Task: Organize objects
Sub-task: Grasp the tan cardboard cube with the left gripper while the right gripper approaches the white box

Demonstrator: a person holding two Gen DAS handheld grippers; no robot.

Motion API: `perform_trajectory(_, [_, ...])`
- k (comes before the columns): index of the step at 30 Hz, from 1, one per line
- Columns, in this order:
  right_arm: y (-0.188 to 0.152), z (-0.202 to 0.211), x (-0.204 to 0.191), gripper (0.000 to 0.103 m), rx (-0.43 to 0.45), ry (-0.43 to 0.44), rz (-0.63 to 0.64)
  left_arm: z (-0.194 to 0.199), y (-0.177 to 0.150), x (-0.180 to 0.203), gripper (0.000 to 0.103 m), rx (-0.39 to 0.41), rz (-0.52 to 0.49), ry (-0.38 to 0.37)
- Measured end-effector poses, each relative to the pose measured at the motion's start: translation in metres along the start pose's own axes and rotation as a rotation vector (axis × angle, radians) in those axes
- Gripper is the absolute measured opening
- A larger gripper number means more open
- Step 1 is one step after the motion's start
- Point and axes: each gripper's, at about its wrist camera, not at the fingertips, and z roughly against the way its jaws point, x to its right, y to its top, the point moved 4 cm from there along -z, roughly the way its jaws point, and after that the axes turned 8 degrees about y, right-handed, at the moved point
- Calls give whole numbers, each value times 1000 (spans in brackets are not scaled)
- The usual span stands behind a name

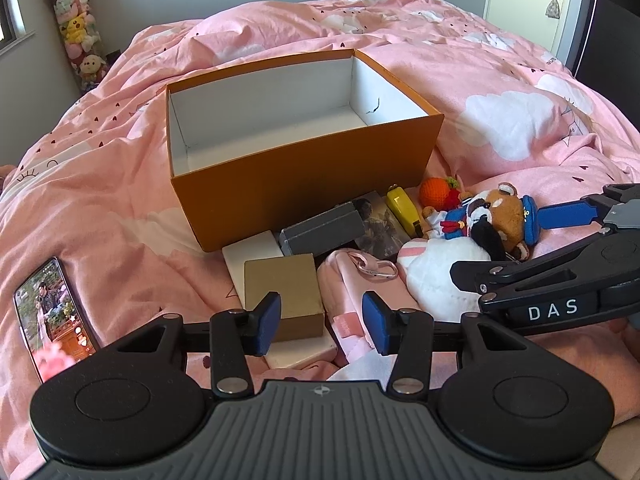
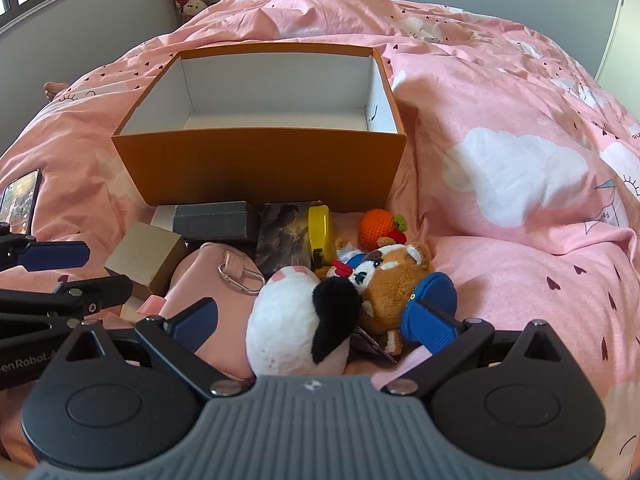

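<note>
An empty orange box (image 1: 304, 196) (image 2: 260, 168) with a white inside stands open on the pink bed. In front of it lies a pile: a gold box (image 1: 284, 292) (image 2: 146, 258), a grey box (image 1: 320, 232) (image 2: 216, 222), a picture card (image 1: 378, 224) (image 2: 282, 240), a yellow tape measure (image 1: 402, 206) (image 2: 320, 230), an orange crochet fruit (image 1: 434, 192) (image 2: 376, 228), a brown bear plush (image 1: 496, 216) (image 2: 394, 284), a white plush (image 1: 436, 276) (image 2: 296, 320) and a pink pouch (image 1: 348, 280) (image 2: 208, 272). My left gripper (image 1: 320, 322) is open above the gold box and pouch. My right gripper (image 2: 312, 324) is open around the white plush.
A phone (image 1: 52, 312) (image 2: 20, 200) with a lit screen lies on the bed at the left. A white flat box (image 1: 256, 252) lies under the gold box. A tube of plush toys (image 1: 76, 24) stands in the far corner. A door (image 1: 524, 0) is at the far right.
</note>
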Motion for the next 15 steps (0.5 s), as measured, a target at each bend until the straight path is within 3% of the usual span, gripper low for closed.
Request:
perform_trajectory(6, [5, -8, -14, 99, -32, 36, 90, -7, -3, -11, 49, -47, 14, -25])
perform_trajectory(11, [16, -18, -27, 79, -61, 99, 164, -14, 1, -28, 50, -67, 79, -59])
perform_trajectory(15, [27, -32, -35, 60, -83, 143, 186, -24, 3, -41, 66, -89, 140, -71])
